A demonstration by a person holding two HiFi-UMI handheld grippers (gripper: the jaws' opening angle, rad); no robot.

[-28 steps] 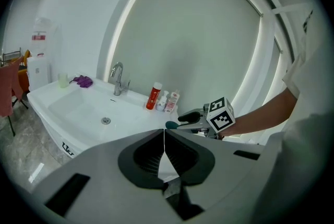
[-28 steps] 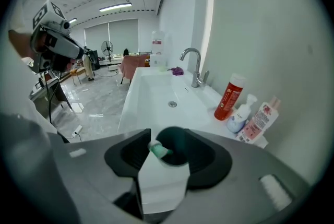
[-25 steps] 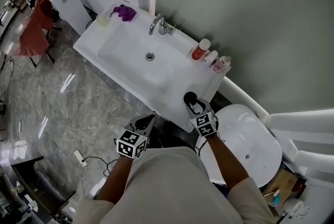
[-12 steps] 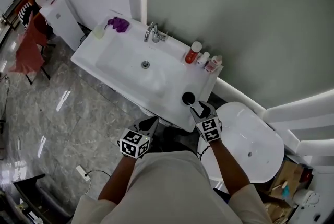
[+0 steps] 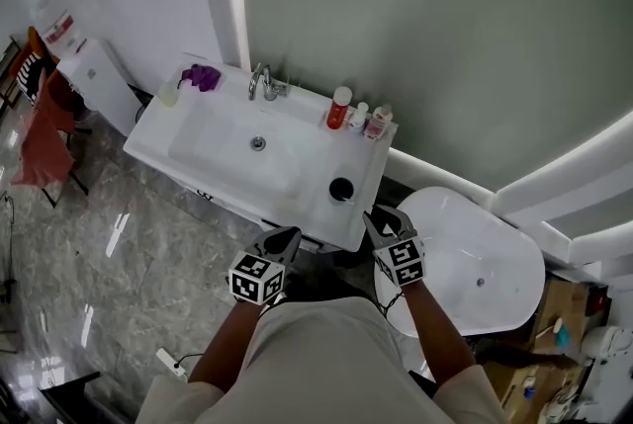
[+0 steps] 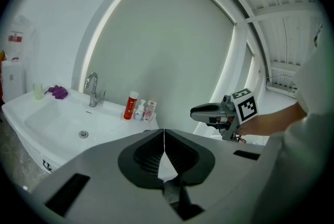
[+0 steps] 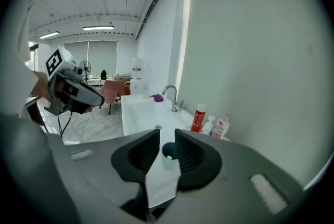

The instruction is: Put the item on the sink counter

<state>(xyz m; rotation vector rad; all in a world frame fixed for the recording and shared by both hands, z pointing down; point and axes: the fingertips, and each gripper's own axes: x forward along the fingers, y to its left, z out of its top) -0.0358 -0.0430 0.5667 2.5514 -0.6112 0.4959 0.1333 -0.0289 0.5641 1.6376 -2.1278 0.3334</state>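
Since a second ago the right gripper [image 5: 384,218] is farther back from the cup [image 5: 341,188]. Its jaws have just been closing and hold nothing. The cup stands on the sink counter [image 5: 362,161], ahead and left of it. The left gripper [image 5: 285,236] is pressed together.

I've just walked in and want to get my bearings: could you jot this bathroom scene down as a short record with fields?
Place: white sink counter with faucet
Item: dark cup, upright on the counter, nothing holding it
Other things: red bottle by the wall; purple cloth
Left gripper: shut, empty
Right gripper: jaws apart, just been closing, nothing between them, clear of the cup
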